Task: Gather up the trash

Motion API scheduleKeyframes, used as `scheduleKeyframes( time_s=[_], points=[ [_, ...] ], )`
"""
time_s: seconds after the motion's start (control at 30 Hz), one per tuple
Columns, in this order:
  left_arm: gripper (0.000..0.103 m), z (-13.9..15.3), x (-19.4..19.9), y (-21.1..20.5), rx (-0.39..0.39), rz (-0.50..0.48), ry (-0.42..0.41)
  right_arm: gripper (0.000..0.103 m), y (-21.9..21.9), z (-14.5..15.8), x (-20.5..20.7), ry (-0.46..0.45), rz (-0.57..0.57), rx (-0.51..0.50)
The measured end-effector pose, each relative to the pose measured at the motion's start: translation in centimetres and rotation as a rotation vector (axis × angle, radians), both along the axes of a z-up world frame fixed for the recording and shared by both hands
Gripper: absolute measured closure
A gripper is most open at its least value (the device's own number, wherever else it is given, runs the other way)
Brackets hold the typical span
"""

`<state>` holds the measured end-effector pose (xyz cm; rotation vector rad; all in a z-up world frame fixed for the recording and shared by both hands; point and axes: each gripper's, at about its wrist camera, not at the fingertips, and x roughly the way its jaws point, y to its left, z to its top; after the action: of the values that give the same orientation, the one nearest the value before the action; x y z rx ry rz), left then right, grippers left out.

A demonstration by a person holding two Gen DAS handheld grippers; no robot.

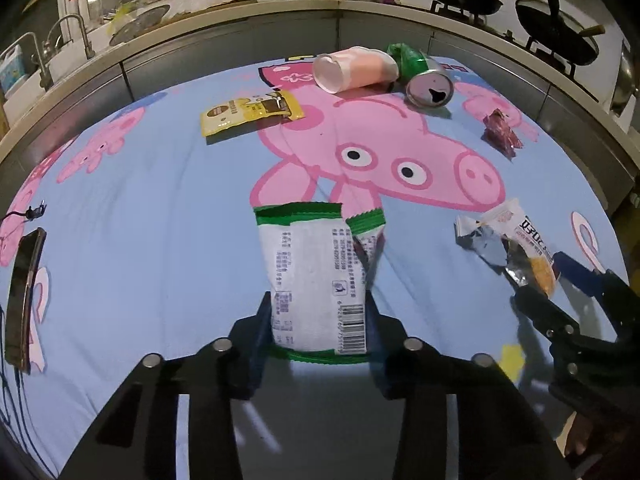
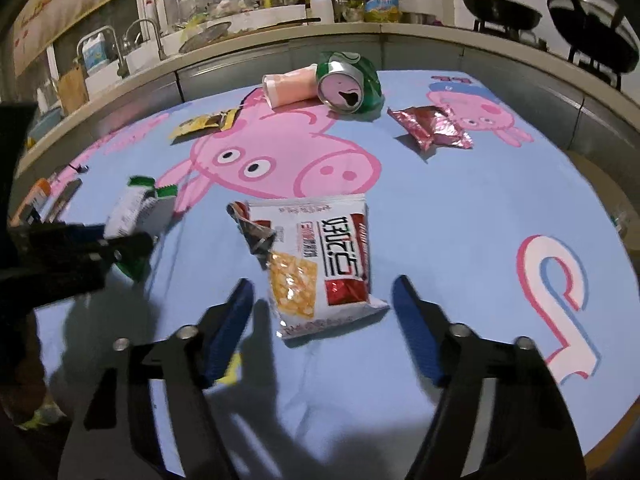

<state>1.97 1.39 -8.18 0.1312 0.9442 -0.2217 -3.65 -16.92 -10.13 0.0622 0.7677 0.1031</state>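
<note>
Only readable thing is the big Korean "좋은 라면" upside down on the white snack bag (image 2: 320, 264), middle of the right wrist frame. The green-edged wrapper (image 1: 316, 280), center of the left view, has a barcode but its print's too tiny to read.

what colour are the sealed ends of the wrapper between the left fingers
Green, on a white wrapper; the left wrist view shows it best.

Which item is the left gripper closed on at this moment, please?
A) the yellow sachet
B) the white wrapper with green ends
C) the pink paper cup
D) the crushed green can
B: in the left wrist view the left gripper has its blue pads pressed against both sides of the white wrapper with green ends, while the other three items lie untouched farther back.
</note>
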Motion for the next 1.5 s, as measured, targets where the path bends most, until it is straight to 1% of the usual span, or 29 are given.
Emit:
scheduleKeyframes(
  time_s=[0.03,0.07,0.1,0.13,0.17,0.2,0.23,0.4,0.53,0.77,1.0,1.5],
  points=[
    [0.065,0.1,0.0,0.0,0.002,0.007,-0.001,0.052,0.1,0.0,-0.1,-0.006,-0.001,-0.016],
    [0.067,0.0,0.0,0.0,0.004,0.011,-0.001,0.053,0.1,-0.1,-0.3,-0.013,0.001,-0.030],
    [0.069,0.1,0.0,0.1,0.004,0.016,0.000,0.057,0.0,-0.1,-0.4,-0.015,0.004,-0.032],
    [0.070,0.2,0.0,0.1,0.002,0.021,0.000,0.066,-0.1,-0.1,-0.4,-0.017,0.006,-0.028],
    [0.073,0.3,0.1,0.2,0.003,0.024,-0.001,0.069,-0.3,0.0,-0.5,-0.017,0.009,-0.017],
    [0.074,0.5,0.2,0.2,0.005,0.027,-0.004,0.078,-0.5,0.1,-0.5,-0.016,0.011,-0.002],
    [0.075,0.8,0.3,0.1,0.007,0.028,-0.009,0.080,-0.7,0.3,-0.5,-0.016,0.014,0.018],
    [0.076,2.4,0.7,-0.8,0.031,0.012,-0.055,0.082,-2.1,0.6,0.1,0.004,0.002,0.119],
    [0.077,3.8,1.2,-1.8,0.045,-0.008,-0.099,0.082,-3.8,1.2,0.5,-0.006,-0.025,0.188],
    [0.077,4.8,2.2,-4.1,0.063,-0.043,-0.126,0.082,-6.7,1.8,1.3,-0.011,-0.075,0.280],
    [0.077,5.0,3.2,-6.2,0.073,-0.075,-0.129,0.082,-8.7,1.8,1.6,-0.017,-0.109,0.333],
    [0.077,5.3,4.1,-9.8,0.091,-0.143,-0.133,0.082,-11.5,1.7,1.5,-0.036,-0.170,0.366]
  ],
)
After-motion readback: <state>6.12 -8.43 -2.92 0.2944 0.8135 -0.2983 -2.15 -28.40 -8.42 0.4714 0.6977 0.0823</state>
